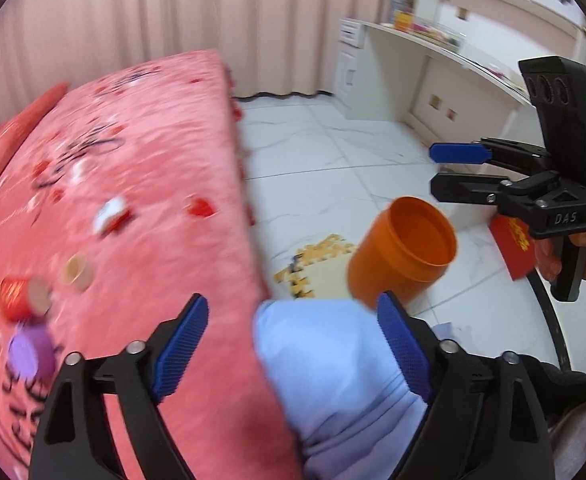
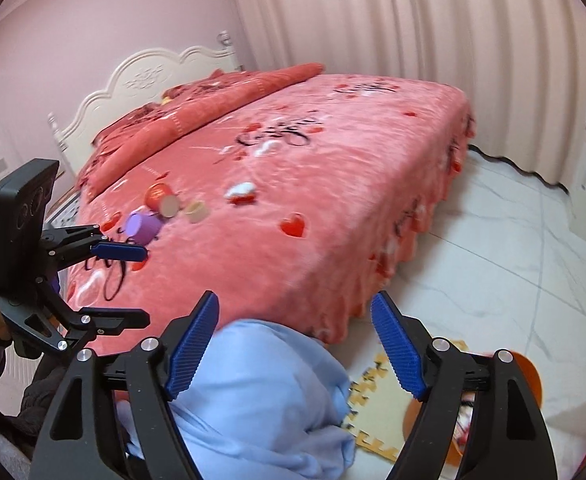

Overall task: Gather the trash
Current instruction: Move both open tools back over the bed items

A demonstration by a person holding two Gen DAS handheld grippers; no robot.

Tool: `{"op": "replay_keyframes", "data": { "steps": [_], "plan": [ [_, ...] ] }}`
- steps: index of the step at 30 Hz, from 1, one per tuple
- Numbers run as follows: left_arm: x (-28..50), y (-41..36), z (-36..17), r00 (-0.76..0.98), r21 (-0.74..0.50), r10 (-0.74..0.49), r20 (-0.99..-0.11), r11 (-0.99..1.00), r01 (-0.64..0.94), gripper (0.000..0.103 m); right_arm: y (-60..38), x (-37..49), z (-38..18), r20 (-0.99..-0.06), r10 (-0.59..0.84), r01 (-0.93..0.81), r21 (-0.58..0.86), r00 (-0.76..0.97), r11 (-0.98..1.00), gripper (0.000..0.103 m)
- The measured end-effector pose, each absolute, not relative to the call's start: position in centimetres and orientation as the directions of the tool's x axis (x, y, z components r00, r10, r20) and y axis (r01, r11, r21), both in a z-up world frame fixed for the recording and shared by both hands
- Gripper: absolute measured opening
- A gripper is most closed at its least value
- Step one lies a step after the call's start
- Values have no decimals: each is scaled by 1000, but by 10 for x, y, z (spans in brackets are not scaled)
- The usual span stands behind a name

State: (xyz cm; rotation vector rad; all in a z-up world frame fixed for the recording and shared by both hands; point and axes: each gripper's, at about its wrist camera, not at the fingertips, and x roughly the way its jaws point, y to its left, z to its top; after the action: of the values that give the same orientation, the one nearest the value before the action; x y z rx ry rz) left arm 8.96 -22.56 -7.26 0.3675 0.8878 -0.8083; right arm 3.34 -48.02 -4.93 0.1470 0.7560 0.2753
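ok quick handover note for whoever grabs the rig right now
Left gripper: open, nothing held. Right gripper: open, nothing held.
Orange bin: on the floor beside the bed.
Left on the bed: purple cup, red cup, beige cup, red-and-white wrapper.
The bin's contents are barely visible, so what's done is unclear.

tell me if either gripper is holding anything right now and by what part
Nothing is held. The left gripper and the right gripper both stand open with nothing between their pads; the small cups lie loose on the bed.
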Motion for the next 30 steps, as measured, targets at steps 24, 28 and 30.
{"op": "replay_keyframes", "data": {
  "steps": [24,28,30],
  "plan": [
    [215,-125,-108,436,-117,-372,-820,854,508,86,-360,197,-75,-689,465,-456,215,556,864,78],
    [242,-124,-120,418,-147,-377,-827,862,485,86,-353,229,-91,-705,472,-473,217,529,854,78],
    [252,-124,-125,411,-153,-380,-828,861,486,86,-349,245,-98,-709,478,-481,220,518,848,78]
  ]
}}
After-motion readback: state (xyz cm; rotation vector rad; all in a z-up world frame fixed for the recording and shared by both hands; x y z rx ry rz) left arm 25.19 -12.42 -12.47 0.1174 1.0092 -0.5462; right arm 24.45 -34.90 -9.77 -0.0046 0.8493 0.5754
